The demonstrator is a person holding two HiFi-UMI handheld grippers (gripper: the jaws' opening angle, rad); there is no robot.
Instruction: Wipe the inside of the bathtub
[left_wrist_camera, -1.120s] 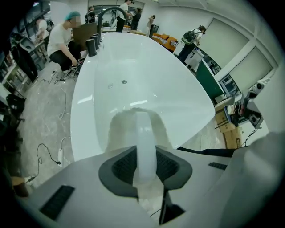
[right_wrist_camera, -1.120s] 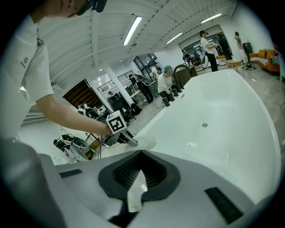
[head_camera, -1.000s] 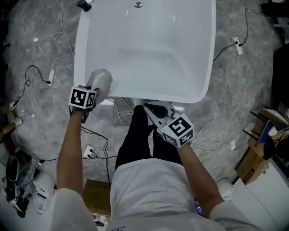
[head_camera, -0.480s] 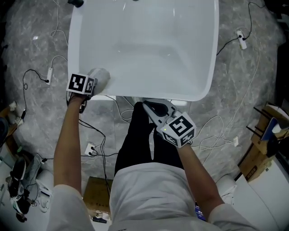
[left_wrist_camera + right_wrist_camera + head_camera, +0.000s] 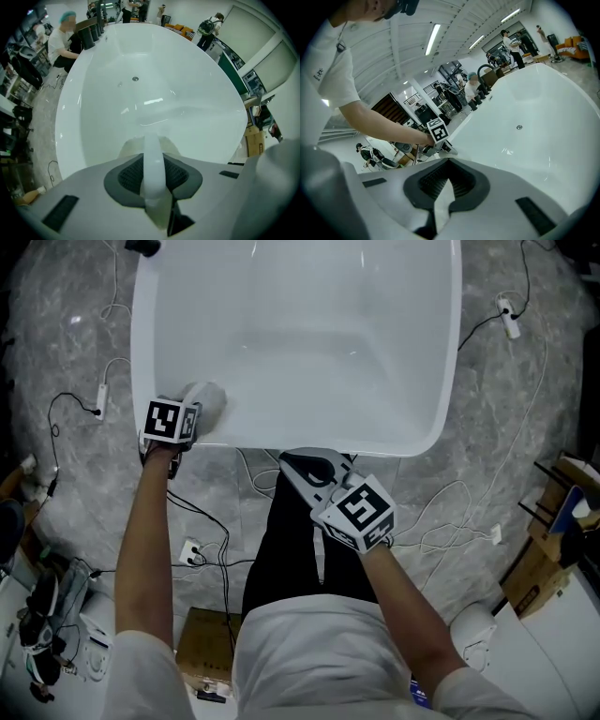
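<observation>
One cloth (image 5: 210, 397) in left tool (image 5: 153, 165) at bathtub (image 5: 143, 343) rim; basin open.

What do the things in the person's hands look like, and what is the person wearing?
The left hand-held gripper and the right hand-held gripper both have pale grey jaws with dark ribbed pads inside. Each carries a white cube printed with black square markers. The person wears a white short-sleeved shirt and black trousers.
</observation>
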